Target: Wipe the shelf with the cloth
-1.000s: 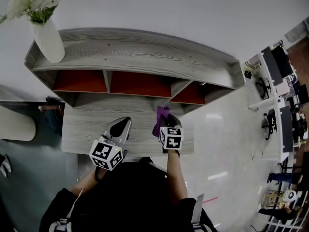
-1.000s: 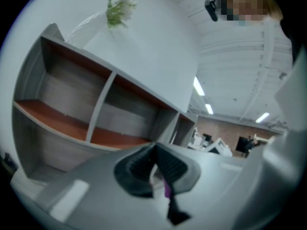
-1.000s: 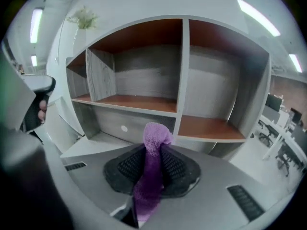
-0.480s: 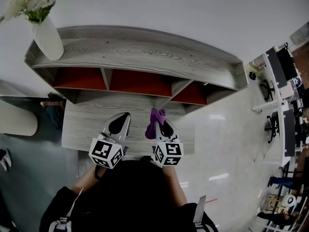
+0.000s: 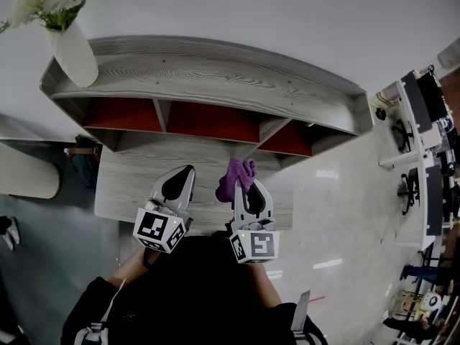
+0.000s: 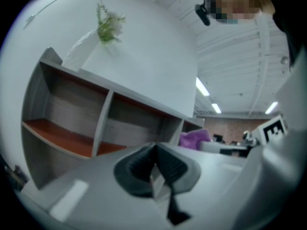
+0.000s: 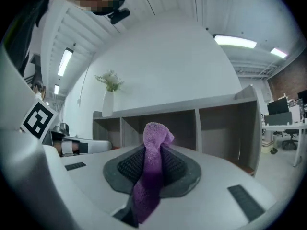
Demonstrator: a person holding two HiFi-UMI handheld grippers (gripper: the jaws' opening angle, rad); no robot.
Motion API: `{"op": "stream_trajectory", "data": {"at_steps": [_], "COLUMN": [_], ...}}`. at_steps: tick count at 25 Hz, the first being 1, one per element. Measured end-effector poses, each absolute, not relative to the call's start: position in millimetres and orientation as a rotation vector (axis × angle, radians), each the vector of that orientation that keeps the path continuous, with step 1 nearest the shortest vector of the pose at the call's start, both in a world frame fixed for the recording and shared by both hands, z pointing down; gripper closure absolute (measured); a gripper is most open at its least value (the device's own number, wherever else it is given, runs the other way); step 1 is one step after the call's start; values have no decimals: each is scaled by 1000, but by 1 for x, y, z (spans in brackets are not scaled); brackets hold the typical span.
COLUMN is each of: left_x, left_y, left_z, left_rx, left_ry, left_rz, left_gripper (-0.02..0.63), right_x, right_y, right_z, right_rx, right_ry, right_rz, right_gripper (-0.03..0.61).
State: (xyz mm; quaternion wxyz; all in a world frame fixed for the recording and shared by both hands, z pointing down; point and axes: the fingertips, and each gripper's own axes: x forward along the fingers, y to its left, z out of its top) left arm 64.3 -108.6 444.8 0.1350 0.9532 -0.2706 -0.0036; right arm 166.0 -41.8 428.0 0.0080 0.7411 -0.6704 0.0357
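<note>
While the right claw pinches the cloth near the shelf, the empty left claw hangs closed, wiping apparently unstarted.

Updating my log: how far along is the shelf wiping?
Done: the right gripper is shut on the purple cloth. In hand: cloth held over the lower ledge, facing the shelf. Remaining: the wiping itself; the left gripper is shut, empty.

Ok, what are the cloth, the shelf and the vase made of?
Cloth: soft purple fabric, matte, with a nubby looped weave. Shelf: grey board with streaky wood grain, matte, possibly laminate. Vase: smooth plain white, probably ceramic.
</note>
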Motion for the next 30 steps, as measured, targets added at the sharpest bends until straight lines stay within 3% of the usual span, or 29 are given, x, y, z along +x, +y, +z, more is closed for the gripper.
{"op": "stream_trajectory", "data": {"at_steps": [30], "left_x": [79], "left_y": [-93], "left_z": [460], "left_rx": [2770], "left_ry": [-787], "left_rz": [42], "left_gripper": [609], "right_x": [159], "right_y": [-36], "right_z": [456], "right_rx": [2242], "right_ry": [-2138], "right_rz": [173], "right_gripper": [515]}}
